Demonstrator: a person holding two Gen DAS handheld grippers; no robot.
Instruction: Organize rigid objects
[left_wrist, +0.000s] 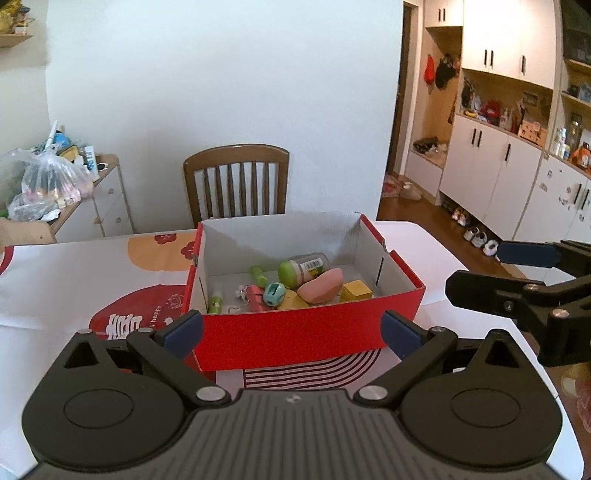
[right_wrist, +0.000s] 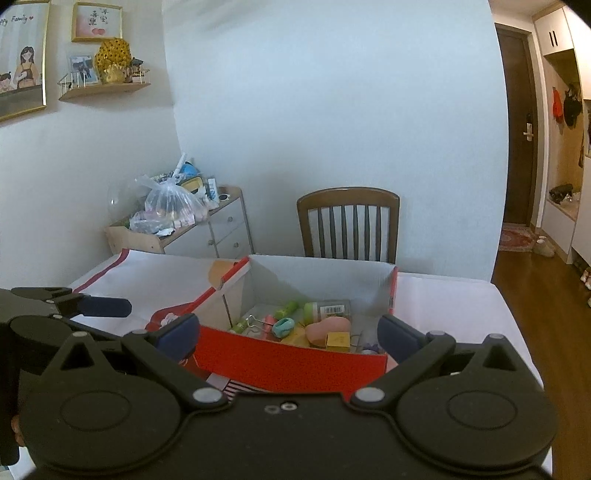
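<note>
Dining corner, patterned cloth on the bench (left_wrist: 74, 273), both claws spread and empty before a filled red box (left_wrist: 303, 332).

Left wrist view: the left claw (left_wrist: 291, 328) gapes around the box's near wall without touching; the pink case (left_wrist: 320, 288), yellow block (left_wrist: 356, 291) and green bottle (left_wrist: 303, 269) lie inside. The right claw (left_wrist: 476, 273) hangs apart at the right. Right wrist view: the right claw (right_wrist: 290, 332), wide too, frames the box (right_wrist: 288, 360); a careless push could shove or tip it.
</note>
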